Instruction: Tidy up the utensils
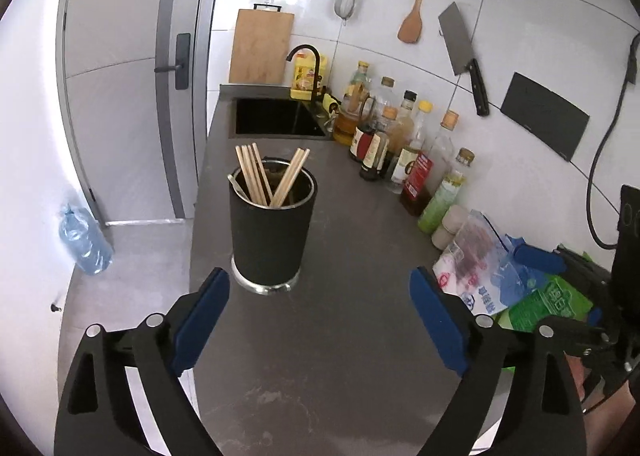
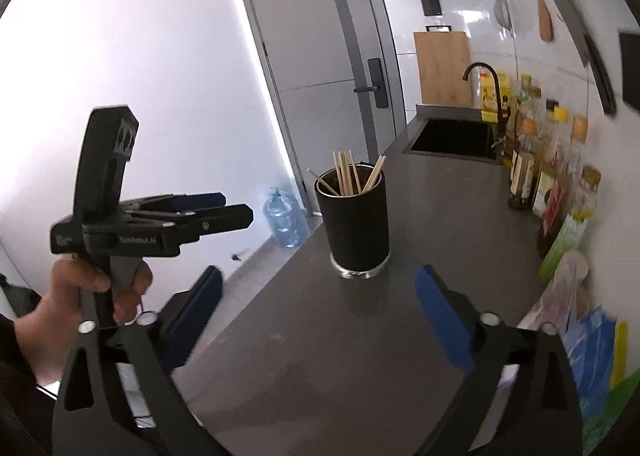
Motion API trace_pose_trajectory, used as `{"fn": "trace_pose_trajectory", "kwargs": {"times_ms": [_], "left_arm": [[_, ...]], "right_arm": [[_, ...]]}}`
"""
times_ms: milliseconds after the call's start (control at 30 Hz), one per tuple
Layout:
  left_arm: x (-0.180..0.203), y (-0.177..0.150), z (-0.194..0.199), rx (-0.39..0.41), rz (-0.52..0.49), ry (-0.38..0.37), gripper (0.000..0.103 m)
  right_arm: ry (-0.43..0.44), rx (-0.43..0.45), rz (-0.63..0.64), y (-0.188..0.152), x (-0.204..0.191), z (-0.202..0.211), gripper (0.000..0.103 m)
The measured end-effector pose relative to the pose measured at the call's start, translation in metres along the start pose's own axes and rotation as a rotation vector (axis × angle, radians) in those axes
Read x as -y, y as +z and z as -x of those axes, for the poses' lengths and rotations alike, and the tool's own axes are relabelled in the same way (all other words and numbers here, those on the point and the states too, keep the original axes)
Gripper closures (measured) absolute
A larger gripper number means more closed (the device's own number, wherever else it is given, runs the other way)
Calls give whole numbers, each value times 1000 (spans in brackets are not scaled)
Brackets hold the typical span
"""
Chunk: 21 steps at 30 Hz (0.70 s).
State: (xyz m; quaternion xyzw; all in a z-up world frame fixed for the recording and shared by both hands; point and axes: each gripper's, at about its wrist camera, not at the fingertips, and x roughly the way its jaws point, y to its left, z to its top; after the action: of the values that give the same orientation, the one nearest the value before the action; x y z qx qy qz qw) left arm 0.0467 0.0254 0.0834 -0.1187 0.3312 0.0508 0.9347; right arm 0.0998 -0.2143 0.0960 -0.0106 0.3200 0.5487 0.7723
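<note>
A black cylindrical utensil holder (image 1: 270,234) with a steel base stands on the dark grey counter (image 1: 340,336). Several wooden chopsticks (image 1: 256,176) and a metal utensil handle stick up out of it. My left gripper (image 1: 320,292) is open and empty, just in front of the holder. The holder shows in the right wrist view (image 2: 358,220) too, with its chopsticks (image 2: 350,176). My right gripper (image 2: 318,288) is open and empty, a little short of the holder. The left gripper (image 2: 236,208) is seen from the side at the left, held by a hand.
Oil and sauce bottles (image 1: 400,144) line the tiled wall on the right. Plastic bags (image 1: 492,276) lie at the near right. A black sink (image 1: 276,118) with a faucet sits at the far end. A cleaver (image 1: 464,56), spatula (image 1: 412,20) and strainer (image 1: 346,4) hang on the wall.
</note>
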Motion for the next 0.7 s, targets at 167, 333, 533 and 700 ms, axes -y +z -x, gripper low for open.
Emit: {"fn": "trace_pose_trajectory", "kwargs": {"times_ms": [167, 333, 533, 700], "left_arm": [[7, -14, -10, -41, 14, -30, 7], [16, -28, -11, -50, 45, -14, 7], [20, -33, -12, -62, 43, -18, 7], [24, -33, -14, -56, 18, 5, 7]], "right_arm": [[-6, -4, 31, -12, -2, 8, 5], [6, -21, 78, -19, -4, 10, 5], [10, -60, 63, -23, 6, 3, 5], [33, -67, 52, -21, 9, 3, 5]]}}
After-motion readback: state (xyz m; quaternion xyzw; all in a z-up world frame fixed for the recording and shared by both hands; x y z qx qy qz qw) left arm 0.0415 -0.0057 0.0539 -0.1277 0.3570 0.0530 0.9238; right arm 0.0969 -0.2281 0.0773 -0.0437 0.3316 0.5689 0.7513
